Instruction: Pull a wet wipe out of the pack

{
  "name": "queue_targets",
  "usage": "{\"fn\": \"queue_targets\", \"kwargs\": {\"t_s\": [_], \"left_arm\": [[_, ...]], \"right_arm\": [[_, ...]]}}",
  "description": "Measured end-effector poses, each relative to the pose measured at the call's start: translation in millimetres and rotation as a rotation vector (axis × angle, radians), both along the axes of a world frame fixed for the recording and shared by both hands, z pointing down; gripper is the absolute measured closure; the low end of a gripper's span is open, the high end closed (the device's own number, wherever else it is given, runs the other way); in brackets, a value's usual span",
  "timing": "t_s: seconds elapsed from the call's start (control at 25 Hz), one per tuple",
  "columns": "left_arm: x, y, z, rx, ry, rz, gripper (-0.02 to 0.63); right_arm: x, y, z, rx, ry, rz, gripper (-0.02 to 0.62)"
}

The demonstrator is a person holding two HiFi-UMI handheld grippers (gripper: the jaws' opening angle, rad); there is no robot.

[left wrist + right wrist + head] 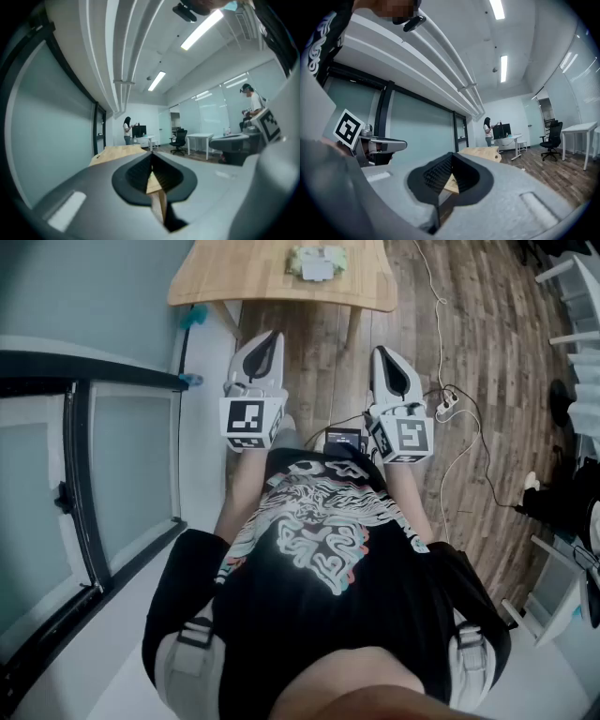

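The wet wipe pack (318,262), pale green with a white lid, lies on the wooden table (234,277) at the top of the head view. Both grippers hang in front of my body over the wood floor, well short of the table. My left gripper (265,338) points level at the table; in its own view the left gripper (151,154) has its dark pads meeting with nothing between them, and the table (117,151) shows beyond. My right gripper (383,354) is beside it, and the right gripper (451,155) also looks shut and empty. The pack shows in neither gripper view.
A glass partition with a black frame (84,484) runs along the left. Cables and a power strip (448,404) lie on the floor at right, near white furniture (572,296). A person (127,130) stands at a far desk; an office chair (178,140) and a white desk (201,138) stand beyond.
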State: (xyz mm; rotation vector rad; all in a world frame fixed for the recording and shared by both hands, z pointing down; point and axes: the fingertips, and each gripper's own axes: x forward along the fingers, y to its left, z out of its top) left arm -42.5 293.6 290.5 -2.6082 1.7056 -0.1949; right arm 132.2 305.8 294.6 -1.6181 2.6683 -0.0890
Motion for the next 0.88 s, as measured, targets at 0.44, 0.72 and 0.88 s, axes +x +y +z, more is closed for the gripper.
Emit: {"fn": "queue_targets", "kwargs": {"t_s": [0.44,0.72,0.88], "left_arm": [[16,-11,4,-0.006,0.004,0.015,0.618],[20,-22,2,0.006,0.005,0.013,0.618],[21,-31,2,0.011,0.008,0.012,0.618]], "right_arm": [[17,-8,3,0.003,0.006,0.02,0.597],[23,-19,2,0.018,0.012,0.026,0.597],[24,-28,4,0.017,0.013,0.025,0.597]]}}
